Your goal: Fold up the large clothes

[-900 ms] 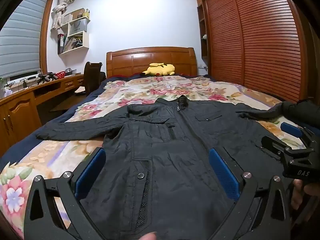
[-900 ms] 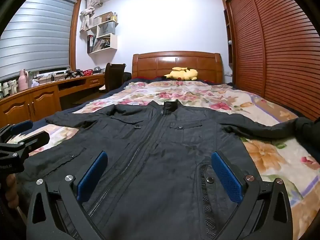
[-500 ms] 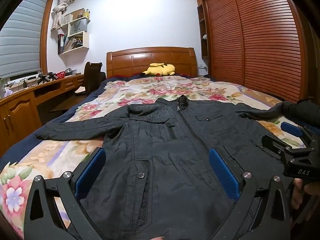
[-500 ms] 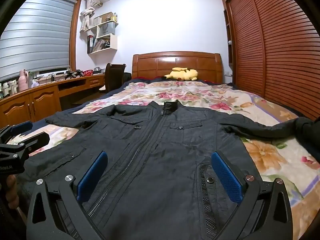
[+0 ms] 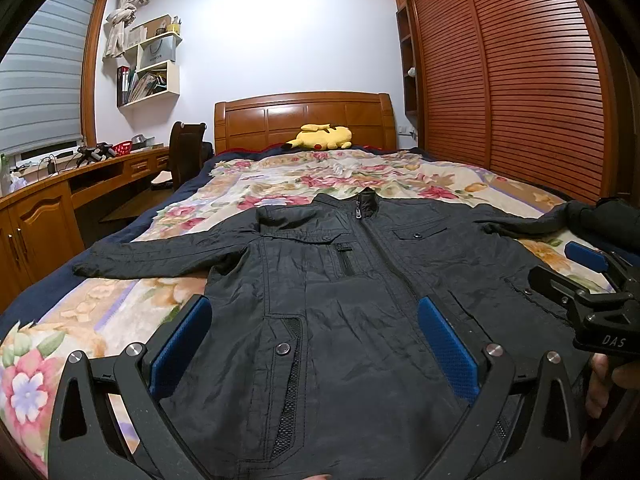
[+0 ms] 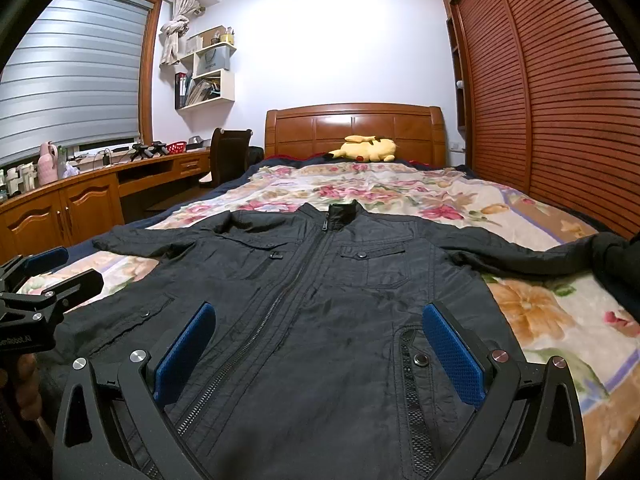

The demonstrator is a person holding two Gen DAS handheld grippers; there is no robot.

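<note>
A large black zip jacket lies flat, front up, on the floral bed, collar toward the headboard and both sleeves spread outward. It also shows in the right wrist view. My left gripper is open and empty, hovering over the jacket's lower left half. My right gripper is open and empty, over the lower right half near the zip. Each gripper shows at the edge of the other's view: the right gripper and the left gripper. The jacket's right sleeve end is bunched at the bed's edge.
A yellow plush toy lies by the wooden headboard. A desk and chair stand left of the bed. A slatted wardrobe runs along the right. Wall shelves hang at the back left.
</note>
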